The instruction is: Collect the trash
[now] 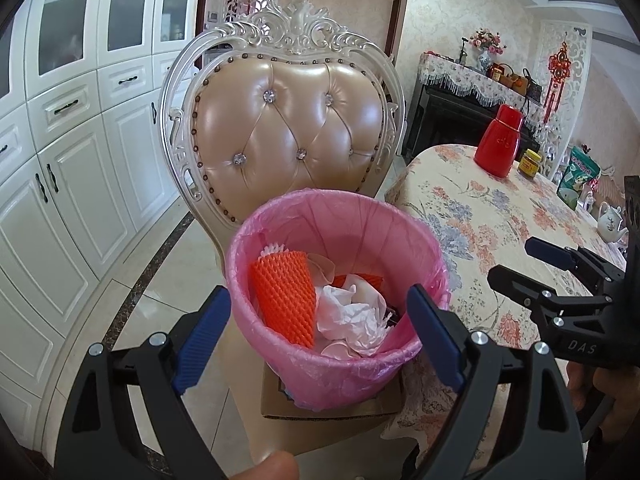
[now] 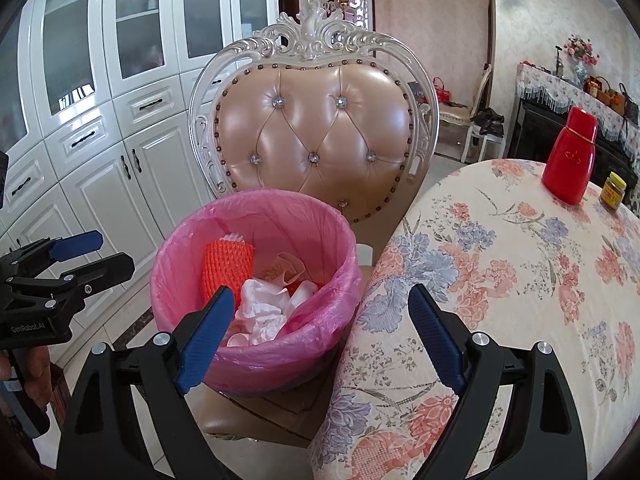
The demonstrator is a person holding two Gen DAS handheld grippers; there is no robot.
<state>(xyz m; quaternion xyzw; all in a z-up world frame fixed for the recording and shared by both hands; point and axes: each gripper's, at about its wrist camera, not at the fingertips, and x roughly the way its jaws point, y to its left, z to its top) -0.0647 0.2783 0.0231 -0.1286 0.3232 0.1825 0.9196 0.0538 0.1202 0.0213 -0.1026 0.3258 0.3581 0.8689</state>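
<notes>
A bin with a pink liner (image 1: 280,216) (image 2: 256,208) stands on a cardboard box (image 1: 332,404) on the chair seat. Inside lie an orange foam net (image 1: 284,300) (image 2: 228,268), crumpled white tissue (image 1: 348,316) (image 2: 260,308) and other scraps. My left gripper (image 1: 320,340) is open and empty, its blue fingers on either side of the bin's near rim. My right gripper (image 2: 320,336) is open and empty, between the bin and the table edge. Each gripper shows in the other's view: the right one in the left wrist view (image 1: 520,264), the left one in the right wrist view (image 2: 100,252).
A padded chair back (image 1: 288,128) (image 2: 316,136) rises behind the bin. The table with a floral cloth (image 1: 500,216) (image 2: 500,280) is on the right and bears a red bottle (image 1: 500,140) (image 2: 572,156), a small jar (image 1: 530,163) (image 2: 613,192), a green bag (image 1: 580,176) and a teapot (image 1: 610,222). White cabinets (image 1: 60,160) line the left.
</notes>
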